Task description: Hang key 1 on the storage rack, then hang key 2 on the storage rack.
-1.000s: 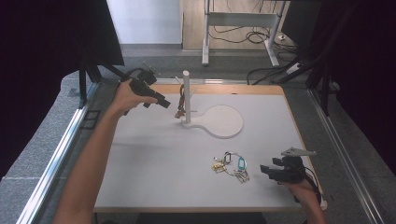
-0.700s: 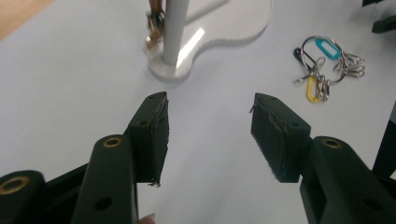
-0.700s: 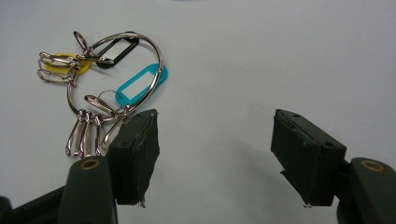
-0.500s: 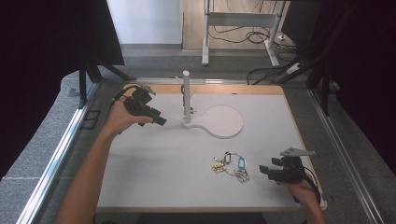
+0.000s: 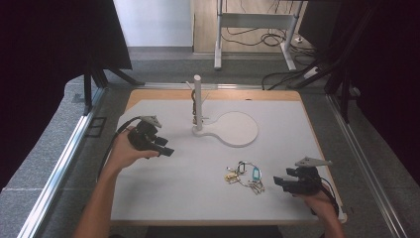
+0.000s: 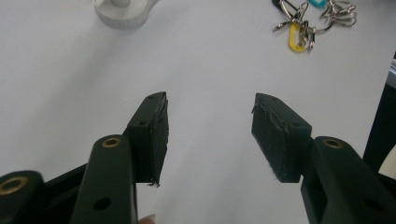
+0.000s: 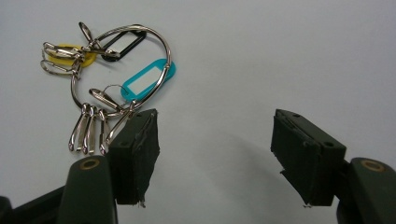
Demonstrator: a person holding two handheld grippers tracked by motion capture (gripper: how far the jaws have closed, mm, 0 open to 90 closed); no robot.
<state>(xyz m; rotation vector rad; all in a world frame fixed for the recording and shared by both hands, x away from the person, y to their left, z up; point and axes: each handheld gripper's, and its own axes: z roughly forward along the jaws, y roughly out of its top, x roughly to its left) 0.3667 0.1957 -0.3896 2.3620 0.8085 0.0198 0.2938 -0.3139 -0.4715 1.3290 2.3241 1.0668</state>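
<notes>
A bunch of keys on a large metal ring, with teal, yellow and black tags, lies on the white board. My right gripper rests just right of it, open and empty. In the right gripper view the keys lie ahead and left of the right gripper, the left jaw close to the hanging clips. My left gripper hovers low over the board's left part, open with nothing between its jaws after widening a little. The left gripper points toward the keys farther off.
A white post rises from a flat stand with a round disc at the board's back middle; its base shows in the left gripper view. Metal rails run along both sides of the table. Bare board lies between the two grippers.
My left hand has come away from the post, moving down and toward the near left of the board. The right gripper and the keys have stayed put.
</notes>
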